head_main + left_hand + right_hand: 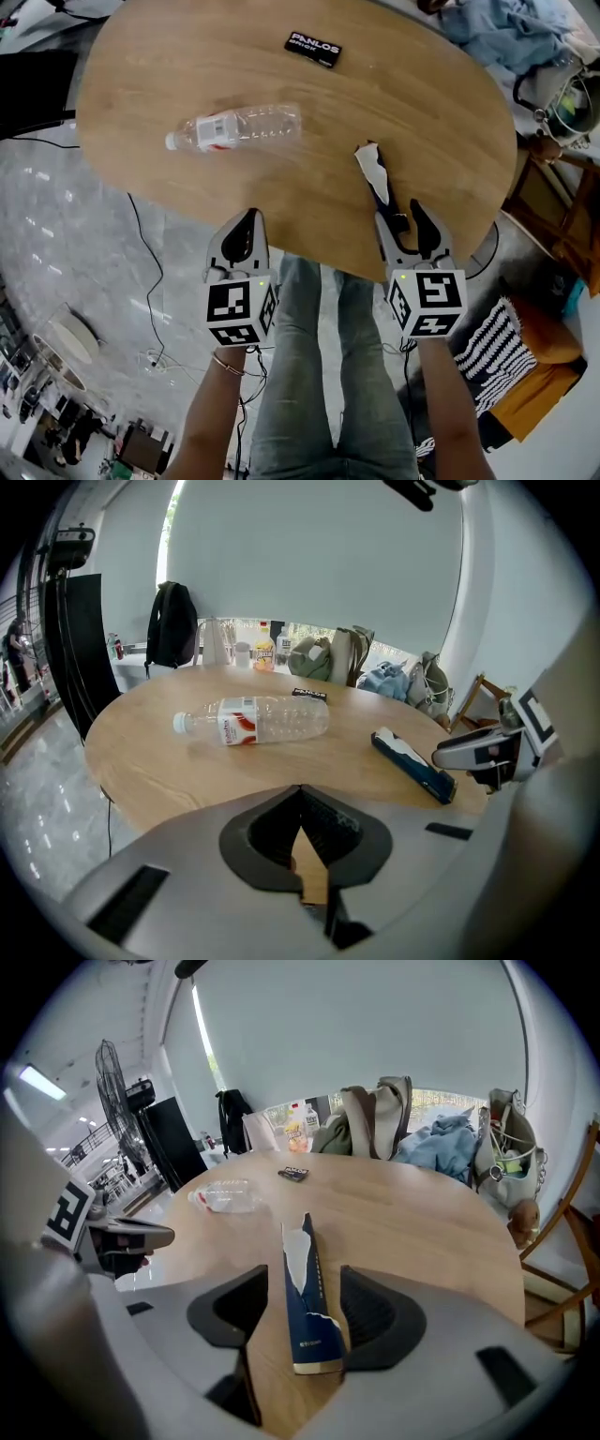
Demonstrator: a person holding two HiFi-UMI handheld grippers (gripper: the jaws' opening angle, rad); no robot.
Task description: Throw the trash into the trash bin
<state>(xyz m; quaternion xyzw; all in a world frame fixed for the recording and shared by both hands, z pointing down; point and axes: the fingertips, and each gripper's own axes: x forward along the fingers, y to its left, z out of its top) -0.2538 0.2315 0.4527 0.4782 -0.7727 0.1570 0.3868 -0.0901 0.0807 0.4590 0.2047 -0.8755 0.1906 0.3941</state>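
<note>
Meanwhile, a torn blue wrapper (373,173) is seen lying flat near the front edge of a round wooden table (422,112), its near end framed by the wide-parted jaws of the right gripper (401,217). The left gripper (247,225) is held at the table's edge, jaws closed on nothing. A clear plastic bottle (239,127) is seen on its side farther in.

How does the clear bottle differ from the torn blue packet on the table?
The bottle is clear, with a red-and-white label; the packet is dark blue, torn open to white. The bottle is round-bodied; the packet is flat and narrow. The bottle lies mid-table, nothing touching it; the packet's near end lies between the right gripper's open fingers. Both lie on the wooden table.
</note>
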